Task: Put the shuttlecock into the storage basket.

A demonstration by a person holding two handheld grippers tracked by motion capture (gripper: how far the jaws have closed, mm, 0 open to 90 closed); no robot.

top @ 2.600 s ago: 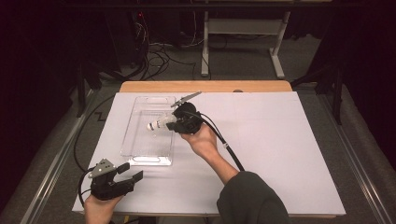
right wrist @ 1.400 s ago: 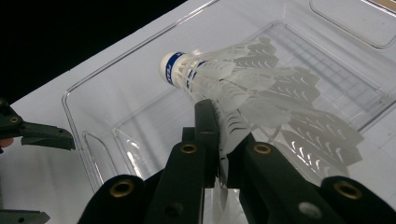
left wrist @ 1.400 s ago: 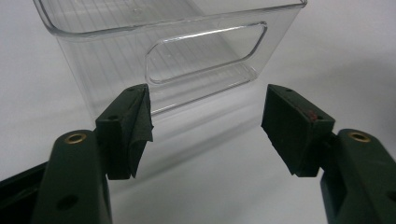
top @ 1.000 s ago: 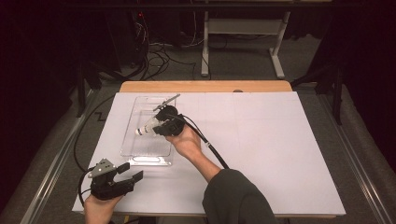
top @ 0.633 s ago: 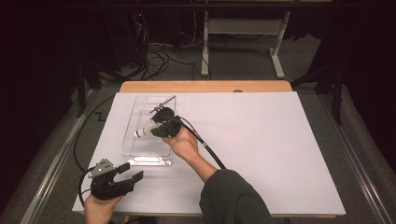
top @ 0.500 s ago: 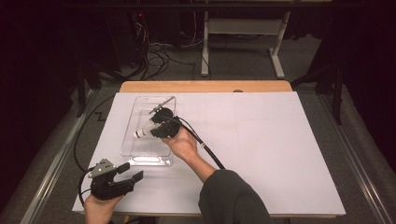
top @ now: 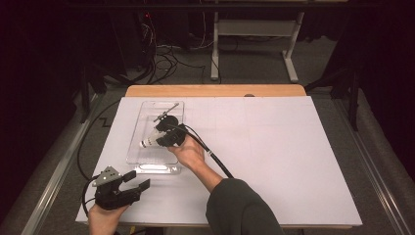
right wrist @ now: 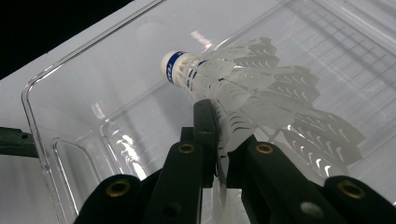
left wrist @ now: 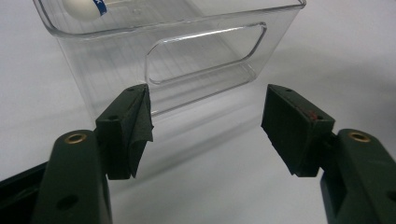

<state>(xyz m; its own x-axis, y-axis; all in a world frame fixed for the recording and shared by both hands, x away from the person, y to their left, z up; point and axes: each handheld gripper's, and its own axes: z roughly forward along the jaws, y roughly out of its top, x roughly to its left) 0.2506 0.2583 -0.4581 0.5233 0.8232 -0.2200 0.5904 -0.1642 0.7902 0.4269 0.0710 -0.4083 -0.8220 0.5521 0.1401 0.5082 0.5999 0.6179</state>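
Now the right tool (top: 164, 139) has carried the shuttlecock (right wrist: 243, 88) from the bin's far end to hang low inside the clear bin (top: 139, 156), clamped on its feathers (cork ahead). Release looks next. The left tool (top: 134, 188) waits, wide, on the table (top: 293, 161).

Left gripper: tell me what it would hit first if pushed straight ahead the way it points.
Most likely the clear bin: its near wall with the handle cutout lies ahead of the open left gripper, bare table between them. Depth is hard to judge.
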